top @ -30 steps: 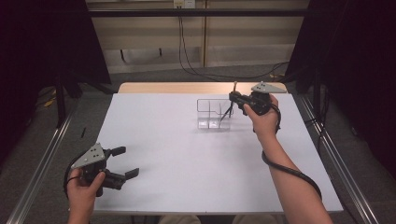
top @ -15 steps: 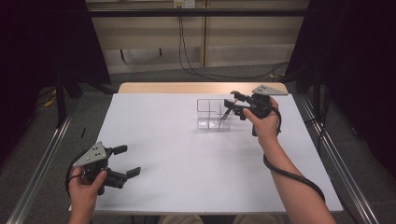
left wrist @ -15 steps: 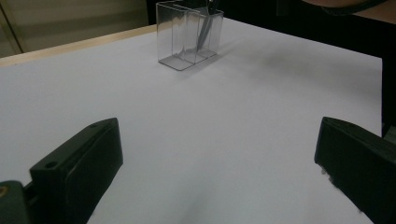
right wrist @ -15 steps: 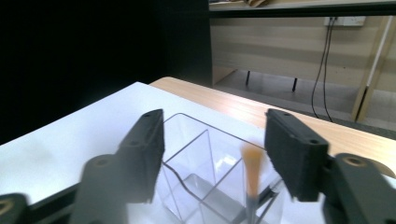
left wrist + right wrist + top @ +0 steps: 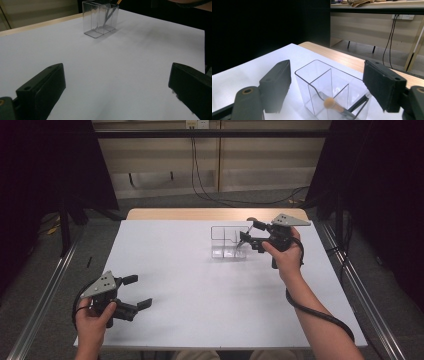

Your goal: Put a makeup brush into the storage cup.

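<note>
right gripper (image 5: pixel 248 233) jaws just opened, nothing between — its view shows brush (image 5: pixel 333 105) inside clear holder (image 5: pixel 329 92); left gripper (image 5: pixel 136 292) agape.

White table (image 5: pixel 200 285), wood edge (image 5: pixel 190 214) along far side. Metal rails (image 5: pixel 45 290) on floor left and right. Black curtains (image 5: pixel 45 165) both sides. Cables (image 5: pixel 202 180) hang from far-wall outlet (image 5: pixel 196 124).

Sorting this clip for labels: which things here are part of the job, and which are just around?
In the job:
clear box
pencil leaning inside it
right gripper, open above it

Just around:
left gripper, open
table
wall cables
</note>
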`<control>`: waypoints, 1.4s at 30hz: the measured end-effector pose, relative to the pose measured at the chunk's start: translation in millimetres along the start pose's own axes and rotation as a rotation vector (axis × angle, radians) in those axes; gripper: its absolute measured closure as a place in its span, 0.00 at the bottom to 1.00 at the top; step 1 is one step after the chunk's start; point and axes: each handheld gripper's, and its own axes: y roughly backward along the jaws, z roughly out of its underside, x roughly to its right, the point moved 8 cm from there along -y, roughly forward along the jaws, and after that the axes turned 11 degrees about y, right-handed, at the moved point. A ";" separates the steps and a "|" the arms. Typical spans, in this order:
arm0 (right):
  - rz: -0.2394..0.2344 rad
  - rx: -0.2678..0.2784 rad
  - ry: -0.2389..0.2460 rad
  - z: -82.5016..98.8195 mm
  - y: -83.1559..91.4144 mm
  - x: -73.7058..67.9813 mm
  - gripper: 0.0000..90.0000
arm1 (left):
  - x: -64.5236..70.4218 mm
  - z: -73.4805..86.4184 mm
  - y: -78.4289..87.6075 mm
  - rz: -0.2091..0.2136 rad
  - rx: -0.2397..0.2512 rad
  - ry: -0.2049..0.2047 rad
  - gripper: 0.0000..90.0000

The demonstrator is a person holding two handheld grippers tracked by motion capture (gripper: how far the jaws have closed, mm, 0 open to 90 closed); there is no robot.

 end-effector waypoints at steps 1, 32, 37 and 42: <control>-0.006 0.000 0.001 -0.1 0.7 -1.1 0.25 | 0.0 0.4 0.0 0.000 -0.001 0.000 0.01; -0.066 0.004 0.047 -0.4 37.0 -25.7 0.16 | 4.9 1.0 2.5 0.013 0.000 -0.007 0.01; -0.078 0.005 0.064 0.4 42.1 -30.1 0.15 | 4.6 1.0 3.1 0.011 0.001 -0.005 0.01; -0.094 0.016 0.070 1.1 47.2 -36.1 0.13 | 4.7 1.8 2.5 0.010 -0.002 -0.004 0.01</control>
